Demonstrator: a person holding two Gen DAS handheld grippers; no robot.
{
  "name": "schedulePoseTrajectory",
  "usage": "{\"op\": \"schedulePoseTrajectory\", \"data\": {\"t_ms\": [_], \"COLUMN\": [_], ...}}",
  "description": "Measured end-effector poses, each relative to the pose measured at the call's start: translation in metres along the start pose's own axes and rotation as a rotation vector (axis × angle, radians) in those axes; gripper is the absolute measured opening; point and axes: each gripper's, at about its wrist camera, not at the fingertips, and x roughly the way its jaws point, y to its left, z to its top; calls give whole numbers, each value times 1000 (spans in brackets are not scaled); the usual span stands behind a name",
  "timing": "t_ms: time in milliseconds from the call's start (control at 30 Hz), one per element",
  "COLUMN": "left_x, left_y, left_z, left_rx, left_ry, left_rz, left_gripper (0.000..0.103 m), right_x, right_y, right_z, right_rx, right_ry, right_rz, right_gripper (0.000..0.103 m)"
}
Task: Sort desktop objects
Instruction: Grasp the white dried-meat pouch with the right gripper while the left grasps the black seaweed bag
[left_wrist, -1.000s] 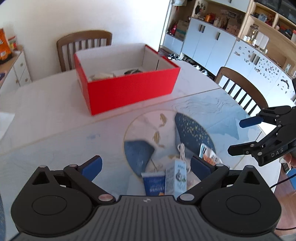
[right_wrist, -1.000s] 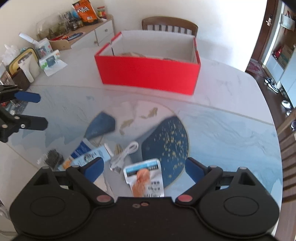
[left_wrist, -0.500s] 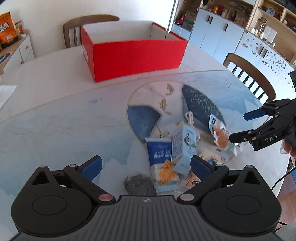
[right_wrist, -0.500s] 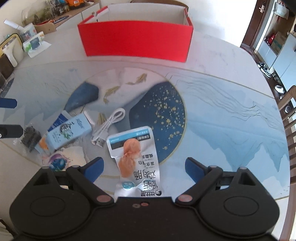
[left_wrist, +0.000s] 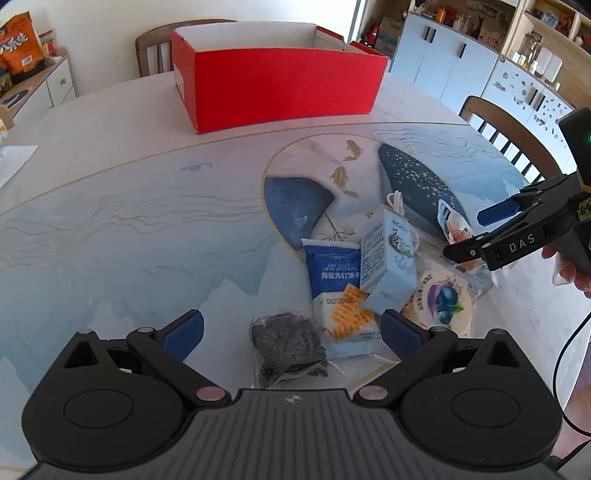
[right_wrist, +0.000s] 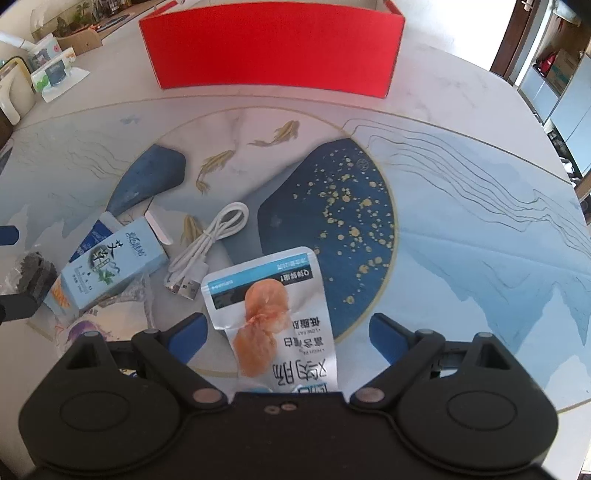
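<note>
Left gripper (left_wrist: 291, 330): fingers spread wide, holding nothing, hovering over the near end of the pile. Between the pads, a dark crinkled packet (left_wrist: 286, 347) in clear wrap; its lower edge is hidden behind the gripper body.

Right gripper (right_wrist: 284, 334): fingers spread wide, empty. Between them lies a silver snack pouch (right_wrist: 273, 295), print upside down; its near end is cut off by the gripper body.

Pile, left wrist view, at 12 to 2 o'clock of the left fingers:
- blue cracker packet (left_wrist: 338, 284), flat, partly covered by the box;
- pale blue box (left_wrist: 388, 262), lying tilted across the packet;
- round blueberry-printed packet (left_wrist: 443, 299), partly behind the box, its text too blurred to read;
- white USB cable (right_wrist: 207, 247), coiled, at 11 o'clock of the pouch, just beside the box.

Red box (left_wrist: 280, 88): open-topped, at 12 o'clock on the far side of the worktop (left_wrist: 129, 221), well apart from the pile; contents hidden by its front wall.

The right gripper's handle is cut off at the left view's 3 o'clock edge, where part of a hand (left_wrist: 569, 269) shows.
</note>
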Motion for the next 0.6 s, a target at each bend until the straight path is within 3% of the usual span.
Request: {"op": "schedulePoseTrajectory", "data": {"t_ms": [600], "left_x": [11], "left_y": [8], "left_z": [-13], "left_rx": [-41], "left_ry": [26], "left_rz": [-5], "left_gripper": [101], "right_x": [9], "right_y": [-2], "right_z": [4], "right_rx": [-5], "right_ry": [-18], "right_rz": [-5], "right_gripper": [90]}}
